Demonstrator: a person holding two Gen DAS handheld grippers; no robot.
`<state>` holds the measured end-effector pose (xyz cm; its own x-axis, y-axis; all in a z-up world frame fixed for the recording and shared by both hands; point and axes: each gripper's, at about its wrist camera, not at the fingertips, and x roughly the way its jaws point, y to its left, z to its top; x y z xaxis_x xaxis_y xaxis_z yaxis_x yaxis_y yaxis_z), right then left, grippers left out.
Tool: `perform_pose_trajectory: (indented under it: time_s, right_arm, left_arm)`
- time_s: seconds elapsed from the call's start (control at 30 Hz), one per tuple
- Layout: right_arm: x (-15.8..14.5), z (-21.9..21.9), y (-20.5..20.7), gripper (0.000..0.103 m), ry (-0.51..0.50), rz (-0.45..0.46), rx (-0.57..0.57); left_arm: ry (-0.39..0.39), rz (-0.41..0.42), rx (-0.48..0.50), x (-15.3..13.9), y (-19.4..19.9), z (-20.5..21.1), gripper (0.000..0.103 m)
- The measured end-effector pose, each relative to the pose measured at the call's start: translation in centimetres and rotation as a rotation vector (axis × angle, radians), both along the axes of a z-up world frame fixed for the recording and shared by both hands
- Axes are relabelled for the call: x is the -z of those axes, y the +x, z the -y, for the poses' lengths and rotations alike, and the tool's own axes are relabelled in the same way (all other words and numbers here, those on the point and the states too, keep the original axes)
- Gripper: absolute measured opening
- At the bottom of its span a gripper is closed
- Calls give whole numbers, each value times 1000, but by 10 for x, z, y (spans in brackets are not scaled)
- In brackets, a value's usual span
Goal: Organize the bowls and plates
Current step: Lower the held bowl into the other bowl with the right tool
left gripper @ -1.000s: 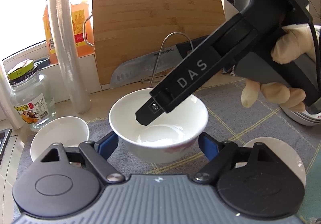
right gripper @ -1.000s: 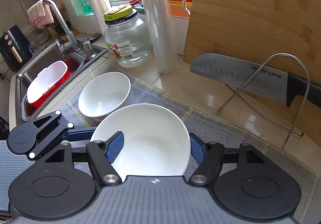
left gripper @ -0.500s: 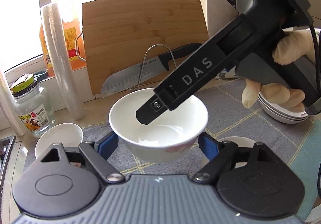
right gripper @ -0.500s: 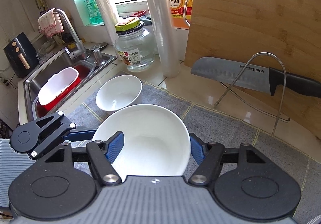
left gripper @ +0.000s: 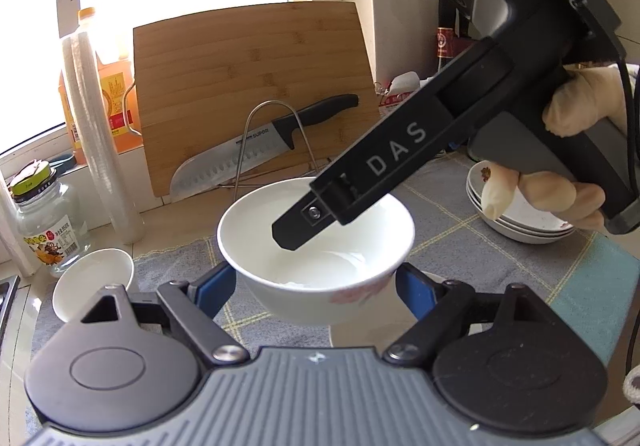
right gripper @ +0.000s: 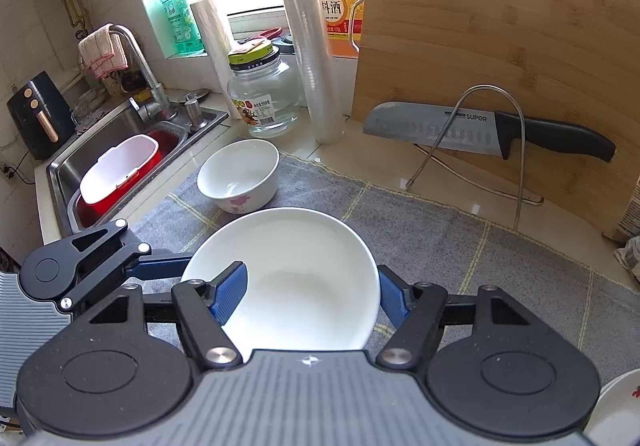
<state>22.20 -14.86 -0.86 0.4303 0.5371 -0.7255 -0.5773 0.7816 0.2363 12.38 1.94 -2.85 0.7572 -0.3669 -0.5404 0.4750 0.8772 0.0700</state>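
Both grippers had carried the round white ceramic bowl (left gripper: 316, 242) rightward across the grey checked cloth mat (left gripper: 480, 246); left wrist view: the left gripper (left gripper: 316, 282) clasped its outer walls, a stack of shallow white dishes (left gripper: 520, 222) near the mat's right edge, probably the destination; right wrist view: the right gripper (right gripper: 308, 294) pinched the bowl's wall, one pad inside, sharing the load; a second small white bowl (right gripper: 239, 180) waited at the mat's far-left corner.

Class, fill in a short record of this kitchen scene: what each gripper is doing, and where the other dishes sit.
Left gripper: jaws closed on the held bowl, outer sides
Right gripper: jaws closed on the same bowl, one finger inside it
Second bowl: upright on the mat, near the sink
Plates: stacked on the mat
Knife: on rack, against board
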Motion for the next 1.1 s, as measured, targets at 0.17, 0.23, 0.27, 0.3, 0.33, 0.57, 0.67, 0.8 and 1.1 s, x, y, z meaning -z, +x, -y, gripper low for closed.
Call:
perform_pose_trajectory:
  time_s: [0.17, 0.23, 0.27, 0.3, 0.33, 0.57, 0.67, 0.8, 1.1]
  right_arm:
    - [1, 11, -11, 75, 0, -7, 17]
    - [2, 15, -16, 75, -3, -9, 24]
    - [3, 17, -18, 75, -5, -10, 28]
    - [3, 19, -20, 75, -6, -13, 31]
    - [4, 21, -23, 75, -7, -16, 34]
    - [15, 29, -34, 75, -26, -46, 50]
    - [20, 32, -37, 75, -28, -57, 58]
    - [24, 33, -40, 75, -30, -73, 58]
    - [31, 32, -39, 75, -30, -89, 56]
  left_arm:
    - [1, -9, 20, 2, -10, 9, 87]
    - [3, -13, 29, 3, -13, 13, 87]
    - [4, -15, 34, 3, -15, 14, 87]
    - [3, -20, 38, 4, -17, 16, 87]
    - [3, -26, 42, 6, -18, 18, 87]
    - [3, -66, 62, 15, -28, 28, 87]
    - [6, -81, 67, 19, -30, 30, 87]
    - [13, -99, 70, 24, -33, 32, 87]
    - [23, -118, 68, 29, -33, 33, 87]
